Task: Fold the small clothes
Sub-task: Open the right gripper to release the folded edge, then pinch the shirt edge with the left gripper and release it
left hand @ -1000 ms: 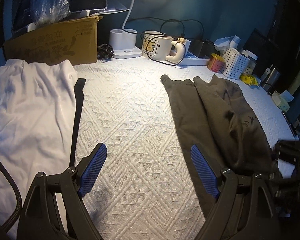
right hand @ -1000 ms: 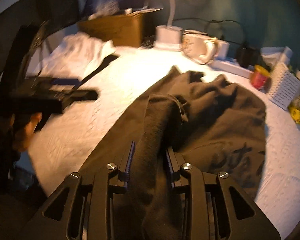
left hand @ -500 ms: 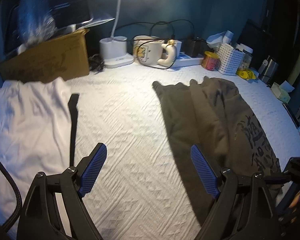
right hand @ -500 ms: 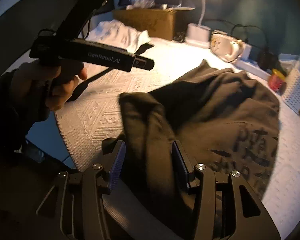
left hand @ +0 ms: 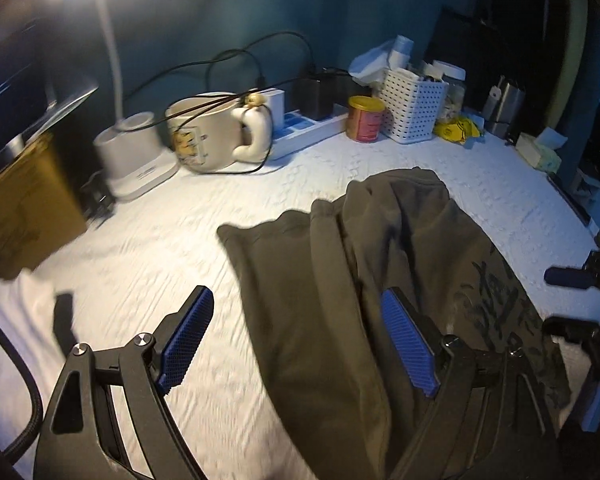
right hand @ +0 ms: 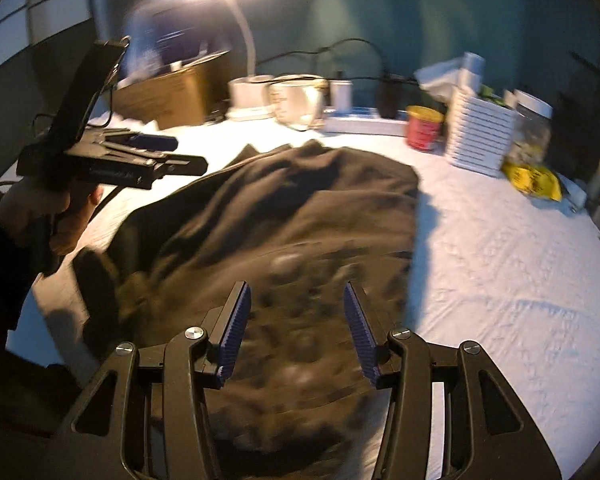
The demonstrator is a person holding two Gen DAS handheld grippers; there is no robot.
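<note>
A dark olive garment (left hand: 340, 264) with black print lies crumpled on the white textured cover (left hand: 172, 248). My left gripper (left hand: 300, 340) stands open above the garment's left part, its blue pads (left hand: 188, 336) wide apart and pressing on nothing. In the right wrist view the same garment (right hand: 284, 208) spreads under my right gripper (right hand: 296, 336), which is open with the cloth lying loose below the pads (right hand: 360, 336). A hand (right hand: 60, 216) holds the left gripper (right hand: 112, 168) at the garment's left side. The right gripper (left hand: 580, 280) shows at the left view's right edge.
A white garment (left hand: 8, 320) and a black strap (left hand: 64, 316) lie at the left. Along the back stand a cardboard box (left hand: 24, 204), lamp base (left hand: 136, 156), big mug (left hand: 208, 136), power strip (left hand: 308, 128), red tin (left hand: 366, 118), white basket (left hand: 414, 106) and yellow packet (right hand: 534, 178).
My right gripper has opened and let go of the garment fold it pinched, which now lies flat. Both grippers have shifted sideways; the left view has swung right, toward the olive garment.
</note>
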